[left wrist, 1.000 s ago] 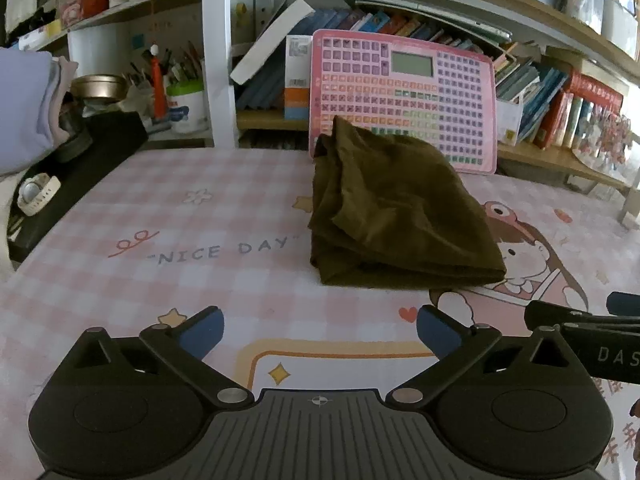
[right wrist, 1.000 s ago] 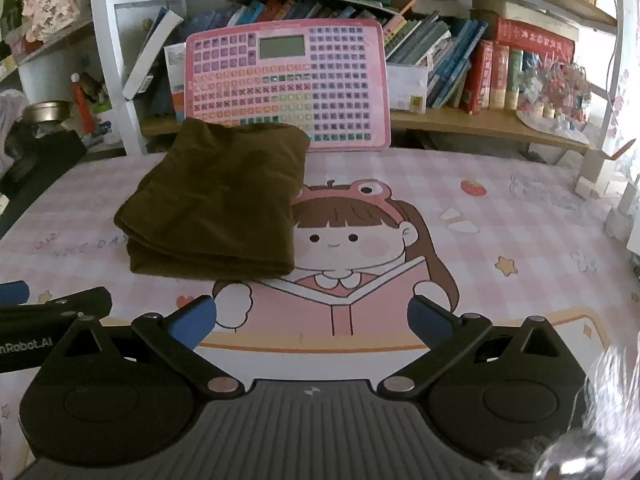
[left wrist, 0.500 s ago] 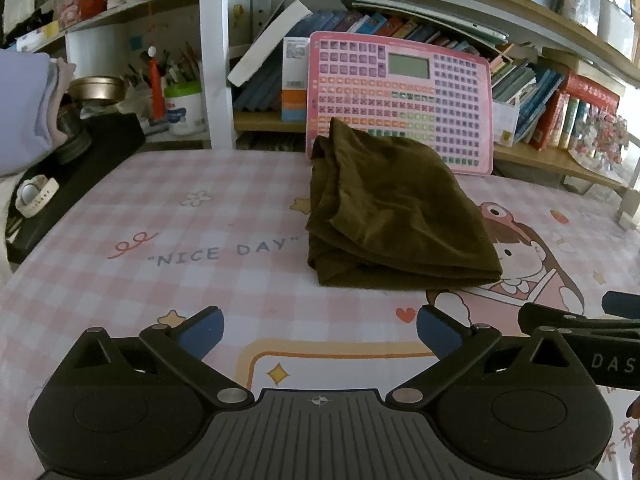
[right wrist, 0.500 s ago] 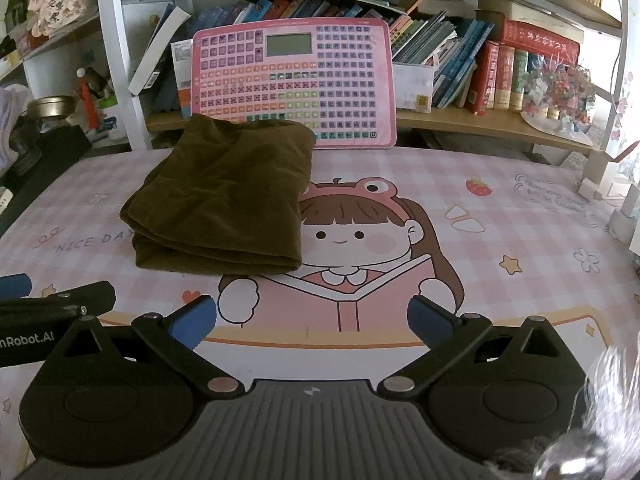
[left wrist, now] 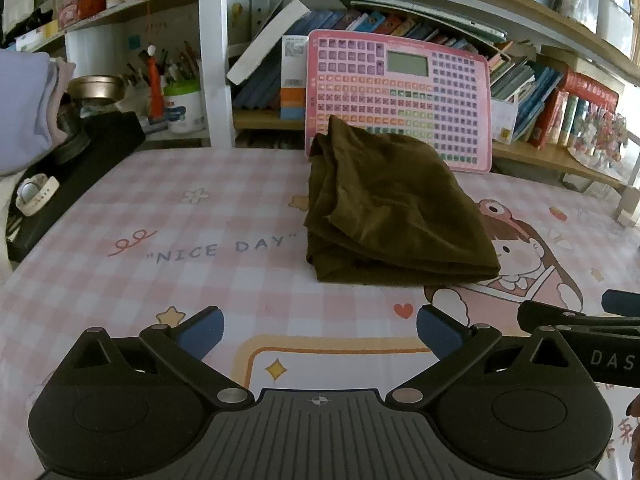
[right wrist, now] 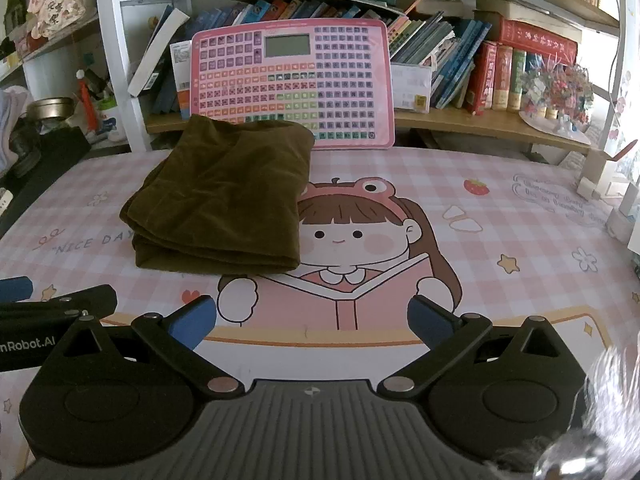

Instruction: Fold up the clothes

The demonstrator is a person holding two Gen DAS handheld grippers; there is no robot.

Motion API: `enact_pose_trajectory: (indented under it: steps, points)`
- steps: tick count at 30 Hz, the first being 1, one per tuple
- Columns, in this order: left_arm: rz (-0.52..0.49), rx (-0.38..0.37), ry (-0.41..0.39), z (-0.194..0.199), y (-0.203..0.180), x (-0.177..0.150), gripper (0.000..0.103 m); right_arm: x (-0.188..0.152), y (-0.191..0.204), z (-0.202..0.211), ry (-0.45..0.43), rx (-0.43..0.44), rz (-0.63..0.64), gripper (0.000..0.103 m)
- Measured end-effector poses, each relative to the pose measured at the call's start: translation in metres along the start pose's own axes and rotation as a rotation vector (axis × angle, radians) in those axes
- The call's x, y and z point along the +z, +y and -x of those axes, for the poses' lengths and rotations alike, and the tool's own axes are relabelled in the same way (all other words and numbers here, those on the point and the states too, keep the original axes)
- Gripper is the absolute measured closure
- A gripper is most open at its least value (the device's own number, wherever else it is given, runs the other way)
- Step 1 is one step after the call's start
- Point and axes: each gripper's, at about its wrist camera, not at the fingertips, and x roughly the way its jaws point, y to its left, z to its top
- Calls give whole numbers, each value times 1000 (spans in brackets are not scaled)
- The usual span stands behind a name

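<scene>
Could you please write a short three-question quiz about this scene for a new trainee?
1. True or false: the left gripper is shut on the brown cloth.
2. Which thing stands upright right behind the cloth? A) the pink keyboard board B) a green bottle C) a laptop
3. Fill in: the words printed on the table mat left of the cloth are "NICE ___".

Key:
1. False. Both the left gripper and the right gripper are open and hold nothing; the cloth lies folded on the mat, apart from them.
2. A
3. DAY
</scene>
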Motion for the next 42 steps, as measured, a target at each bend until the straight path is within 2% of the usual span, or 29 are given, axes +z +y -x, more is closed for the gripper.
enact_pose_trajectory:
  steps: [36, 42]
  points:
    - [36, -18, -3, -2, 3, -2, 0, -2, -1, -5, 19, 1, -3, 0]
    - [44, 8, 3, -4, 4, -1, 0, -1, -3, -7, 24, 1, -4, 0]
